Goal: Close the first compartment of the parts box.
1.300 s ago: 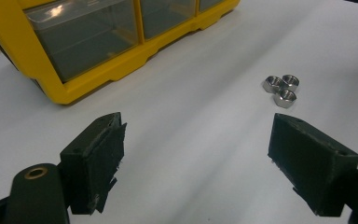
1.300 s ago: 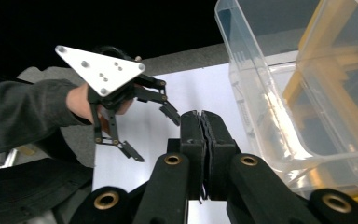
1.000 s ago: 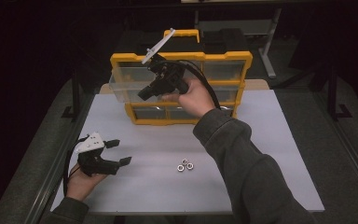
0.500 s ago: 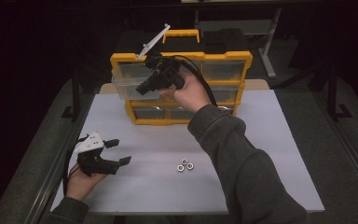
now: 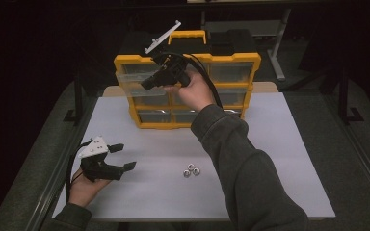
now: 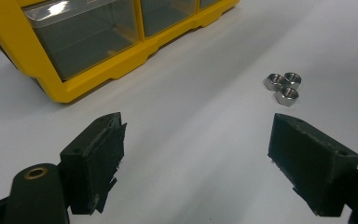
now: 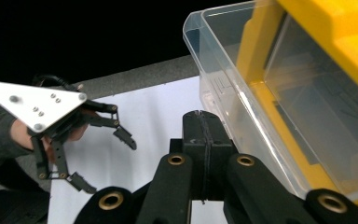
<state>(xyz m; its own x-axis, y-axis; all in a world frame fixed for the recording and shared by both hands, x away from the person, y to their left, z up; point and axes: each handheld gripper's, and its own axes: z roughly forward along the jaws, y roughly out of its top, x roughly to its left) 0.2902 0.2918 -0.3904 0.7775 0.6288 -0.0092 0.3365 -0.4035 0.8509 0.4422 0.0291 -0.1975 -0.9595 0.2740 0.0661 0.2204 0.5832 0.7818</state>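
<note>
A yellow organiser [image 5: 235,57] with clear drawers stands at the back of the white table [image 5: 279,144]. Its top-left clear drawer [image 5: 127,82] is pulled out toward the left. My right gripper [image 5: 145,85] is held up in front of that drawer, jaws shut on nothing [image 7: 200,123], with the drawer's rim [image 7: 228,70] just beside them. Low on the left, my left gripper [image 5: 125,156] rests by the table, open and empty [image 6: 196,126]. Three steel nuts [image 5: 190,171] lie together in front of it [image 6: 283,86].
The organiser's lower drawers [image 6: 84,37] are closed. A dark floor surrounds the table, with a metal rail [image 5: 58,173] along its left side. Bare white tabletop lies between the nuts and the organiser. The left gripper [image 7: 109,165] also appears farther off, open.
The right gripper has crept slightly up and to the left in front of the pulled-out drawer. The left gripper and the nuts have stayed put.
</note>
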